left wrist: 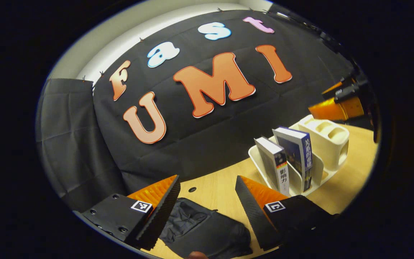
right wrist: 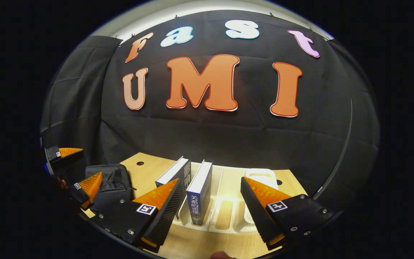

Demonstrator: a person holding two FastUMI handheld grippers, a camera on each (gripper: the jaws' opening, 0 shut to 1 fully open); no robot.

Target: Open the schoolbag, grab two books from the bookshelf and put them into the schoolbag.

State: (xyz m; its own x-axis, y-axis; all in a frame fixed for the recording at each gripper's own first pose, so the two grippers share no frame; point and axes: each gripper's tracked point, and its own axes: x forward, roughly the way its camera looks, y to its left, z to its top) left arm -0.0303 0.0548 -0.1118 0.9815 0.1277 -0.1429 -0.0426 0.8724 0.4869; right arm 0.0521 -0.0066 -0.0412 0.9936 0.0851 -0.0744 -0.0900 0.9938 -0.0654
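Left gripper view showed my left tongs (left wrist: 207, 201) gaping empty above the schoolbag (left wrist: 207, 230) on the worktop (left wrist: 221, 187); my right tongs (right wrist: 210, 205), wide apart, hovered before two upright books (right wrist: 192, 187) in the bookshelf (right wrist: 225, 216).

The table (left wrist: 225, 187) is pale wood with a light grain. At 6 o'clock in the left gripper view the schoolbag (left wrist: 203, 230) is black. At 4 o'clock the bookshelf (left wrist: 327, 144) is cream white, holding 2 books: a dark blue book (left wrist: 298, 154) with pale spine lettering, and a grey-covered book (left wrist: 275, 165) with a white spine bearing a small red-and-yellow band
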